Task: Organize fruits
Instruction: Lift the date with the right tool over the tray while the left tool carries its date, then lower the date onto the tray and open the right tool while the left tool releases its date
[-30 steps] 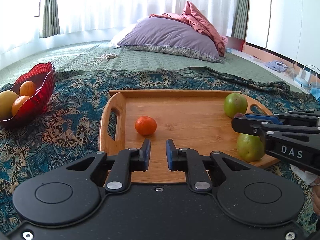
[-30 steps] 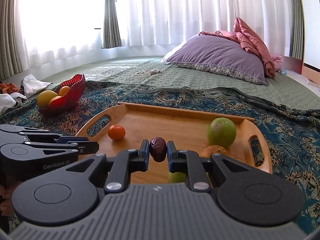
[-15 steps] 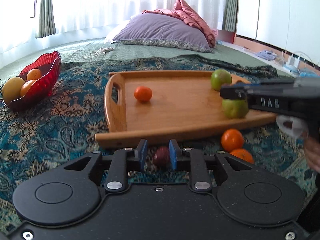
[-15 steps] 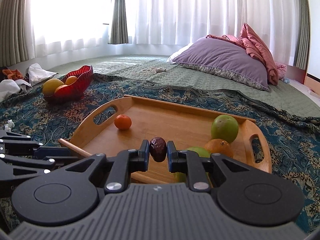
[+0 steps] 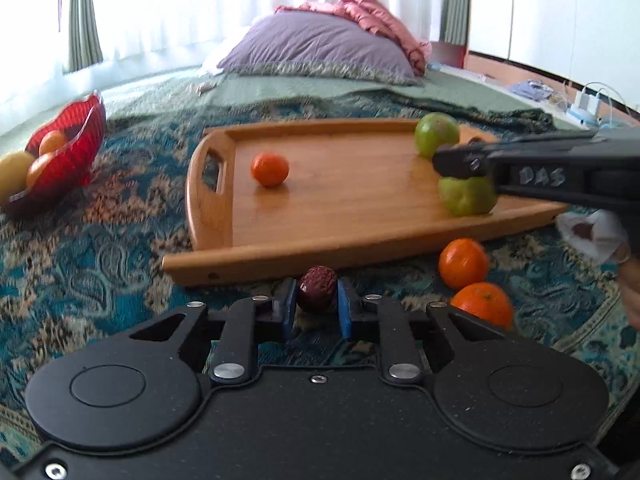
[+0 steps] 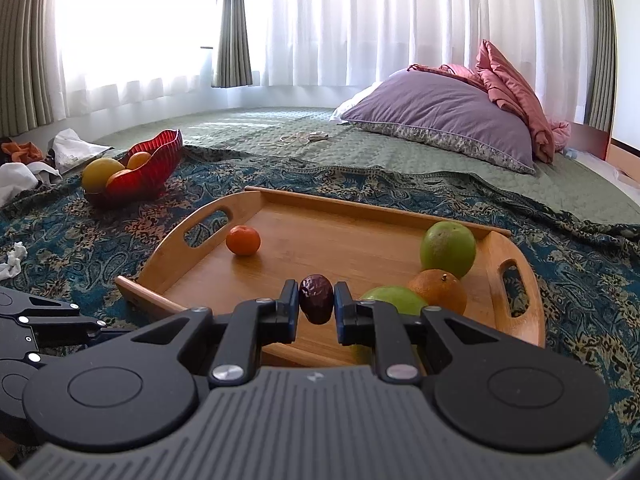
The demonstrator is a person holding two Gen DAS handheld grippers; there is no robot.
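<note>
A wooden tray (image 5: 340,216) (image 6: 360,240) lies on the patterned blanket. It holds a small orange (image 5: 270,169) (image 6: 243,240), two green fruits (image 5: 436,134) (image 5: 466,196) and a larger orange (image 6: 438,292). My left gripper (image 5: 317,300) stands just before the tray's near edge with a dark red wrinkled fruit (image 5: 318,288) between its pads, low over the blanket. My right gripper (image 6: 317,304) is shut on another dark red wrinkled fruit (image 6: 317,298) and holds it over the tray's near edge.
Two oranges (image 5: 463,263) (image 5: 482,306) lie on the blanket right of my left gripper. A red bowl (image 5: 68,156) (image 6: 148,164) with oranges and a yellow fruit stands at the left. A purple pillow (image 6: 440,120) lies far back.
My left gripper pulled back from over the tray to its near edge and came around a dark red fruit on the blanket. My right gripper kept its fruit and drew back slightly.
</note>
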